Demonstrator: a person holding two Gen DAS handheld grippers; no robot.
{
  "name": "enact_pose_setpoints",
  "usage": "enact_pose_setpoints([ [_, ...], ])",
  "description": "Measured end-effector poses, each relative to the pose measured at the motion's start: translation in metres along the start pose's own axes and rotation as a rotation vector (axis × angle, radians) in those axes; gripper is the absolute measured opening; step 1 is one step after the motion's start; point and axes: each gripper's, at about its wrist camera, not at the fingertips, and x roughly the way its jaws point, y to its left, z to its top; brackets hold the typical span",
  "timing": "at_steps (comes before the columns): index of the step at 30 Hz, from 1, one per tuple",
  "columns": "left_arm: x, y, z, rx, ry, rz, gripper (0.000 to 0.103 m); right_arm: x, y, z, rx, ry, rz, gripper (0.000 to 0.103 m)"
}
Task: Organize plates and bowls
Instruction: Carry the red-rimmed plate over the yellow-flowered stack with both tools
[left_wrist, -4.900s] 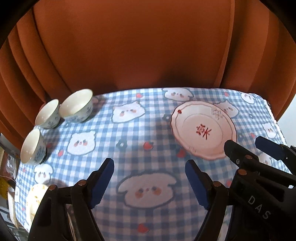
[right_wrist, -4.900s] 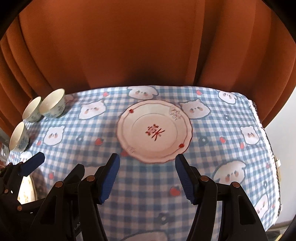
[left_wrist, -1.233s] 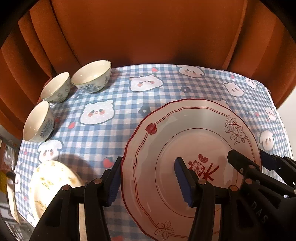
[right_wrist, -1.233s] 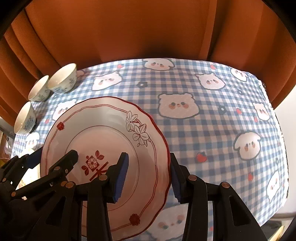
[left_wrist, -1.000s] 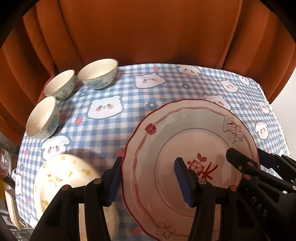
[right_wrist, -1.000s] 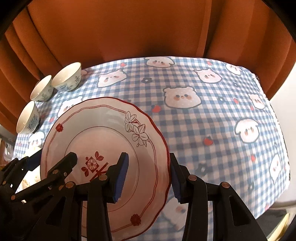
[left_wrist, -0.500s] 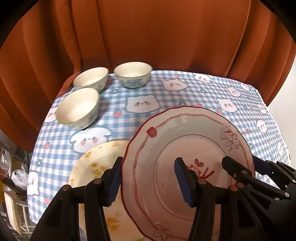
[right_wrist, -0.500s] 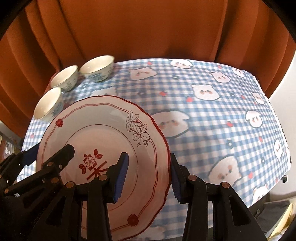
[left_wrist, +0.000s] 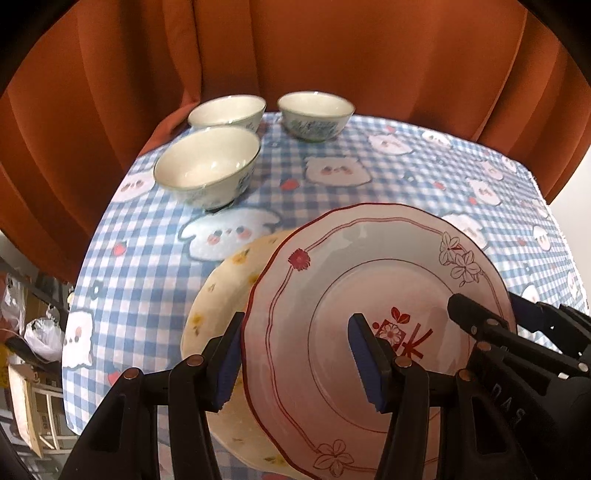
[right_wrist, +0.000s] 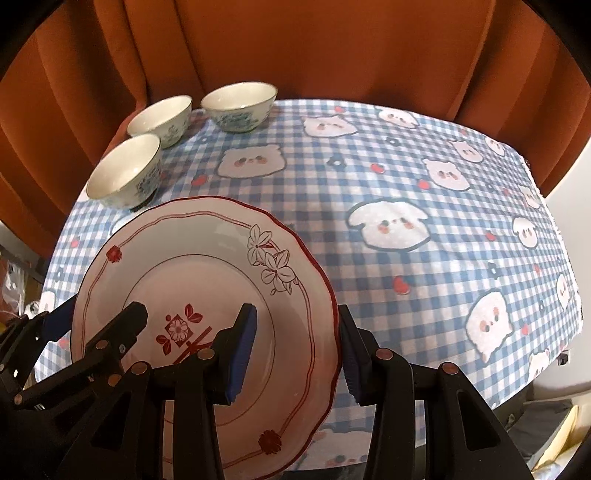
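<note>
Both tools, left tool (left_wrist: 295, 354) and right tool (right_wrist: 295, 347), clamp red-rimmed plate (left_wrist: 369, 288) edges above yellow-flowered plate (left_wrist: 221, 295); uneven release risks chipping.

Red-rimmed plate (left_wrist: 369, 295) lay flat on far part of counter (left_wrist: 406, 184) 4.9 s ago, both grippers empty and spread. Then left hand-held gripper (left_wrist: 295, 354) and right hand-held gripper (right_wrist: 295, 350) closed on plate's opposite rims and lifted it. Over last second, plate carried leftward toward three bowls (left_wrist: 207, 166). Yellow-flowered plate (left_wrist: 221, 295), earlier at left edge of left wrist view, came to lie directly under carried plate.
</note>
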Motion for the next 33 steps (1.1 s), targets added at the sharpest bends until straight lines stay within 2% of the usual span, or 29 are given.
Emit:
enact_pose_setpoints([
  [14, 0.031, 0.014, -0.009, 0.014, 0.077, 0.024, 0.057, 0.032, 0.023, 0.002, -0.021, 0.048, -0.023, 0.046],
  [21, 0.033, 0.018, -0.009, 0.001, 0.079, 0.029, 0.056, 0.042, 0.027, 0.005, -0.032, 0.059, -0.022, 0.046],
  [26, 0.034, 0.020, -0.008, -0.015, 0.077, 0.019, 0.056, 0.041, 0.023, 0.005, -0.032, 0.067, 0.016, 0.046],
  [29, 0.034, 0.021, -0.008, -0.011, 0.079, 0.016, 0.056, 0.031, 0.018, 0.006, -0.018, 0.028, 0.001, 0.046],
  [32, 0.034, 0.020, -0.008, -0.008, 0.079, 0.023, 0.056, 0.025, 0.018, 0.009, -0.034, 0.002, 0.005, 0.027],
  [33, 0.035, 0.021, -0.007, -0.008, 0.079, 0.024, 0.056, 0.027, 0.019, 0.009, -0.047, 0.010, -0.004, 0.027],
])
